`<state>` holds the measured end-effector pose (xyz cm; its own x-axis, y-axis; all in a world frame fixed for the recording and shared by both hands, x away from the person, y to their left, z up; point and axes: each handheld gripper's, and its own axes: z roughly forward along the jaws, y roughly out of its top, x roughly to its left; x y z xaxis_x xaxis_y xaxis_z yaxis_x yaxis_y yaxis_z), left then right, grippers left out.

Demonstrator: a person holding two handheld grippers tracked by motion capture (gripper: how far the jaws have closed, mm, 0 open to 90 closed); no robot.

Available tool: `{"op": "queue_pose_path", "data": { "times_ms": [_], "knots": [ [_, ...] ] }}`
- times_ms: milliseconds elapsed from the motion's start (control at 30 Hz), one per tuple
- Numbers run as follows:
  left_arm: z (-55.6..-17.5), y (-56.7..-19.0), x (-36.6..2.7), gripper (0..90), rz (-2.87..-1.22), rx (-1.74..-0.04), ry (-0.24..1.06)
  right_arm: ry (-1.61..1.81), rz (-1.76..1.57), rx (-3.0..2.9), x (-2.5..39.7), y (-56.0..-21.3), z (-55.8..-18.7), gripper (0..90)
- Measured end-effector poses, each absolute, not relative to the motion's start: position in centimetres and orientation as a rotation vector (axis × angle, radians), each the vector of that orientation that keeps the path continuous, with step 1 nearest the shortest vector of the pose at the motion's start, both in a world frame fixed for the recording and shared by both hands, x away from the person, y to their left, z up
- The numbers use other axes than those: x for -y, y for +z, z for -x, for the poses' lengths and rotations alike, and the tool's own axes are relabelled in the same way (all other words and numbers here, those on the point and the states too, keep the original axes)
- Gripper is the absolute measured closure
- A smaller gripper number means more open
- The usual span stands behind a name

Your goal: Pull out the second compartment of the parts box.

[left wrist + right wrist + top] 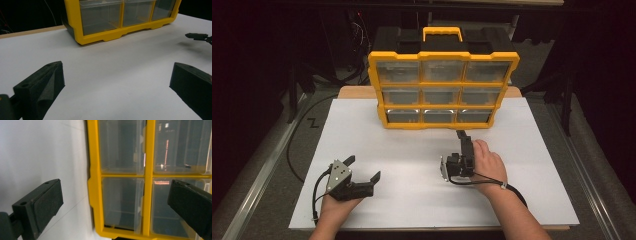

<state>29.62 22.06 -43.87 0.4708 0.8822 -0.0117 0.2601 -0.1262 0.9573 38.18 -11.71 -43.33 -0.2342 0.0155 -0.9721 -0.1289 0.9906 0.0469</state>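
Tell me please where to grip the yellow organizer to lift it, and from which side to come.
Probably the yellow handle on top of the organizer, taken from above. The case stands upright on the white table, so the handle's bar lies level with a gap beneath for one jaw. The front is smooth clear drawers, too wide for open jaws.

- Light falls from above onto the white table [422,165]; the surroundings are near black.
- Bright glare streaks sit on the clear drawers of the yellow organizer [443,90].
- The left gripper [117,80] jaws look soft and out of focus.
- A faint shadow, perhaps the other gripper's, lies at the left gripper view's right edge.
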Motion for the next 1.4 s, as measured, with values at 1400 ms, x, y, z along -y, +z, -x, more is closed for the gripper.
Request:
{"op": "queue_pose_path", "data": {
  "times_ms": [1400],
  "knots": [
    [-29.5,-43.9,-22.1,0.4,-1.648,-0.975,0.732,0.112,0.084,-1.612,7.2,-32.7,-43.3,16.9]
  ]
}}
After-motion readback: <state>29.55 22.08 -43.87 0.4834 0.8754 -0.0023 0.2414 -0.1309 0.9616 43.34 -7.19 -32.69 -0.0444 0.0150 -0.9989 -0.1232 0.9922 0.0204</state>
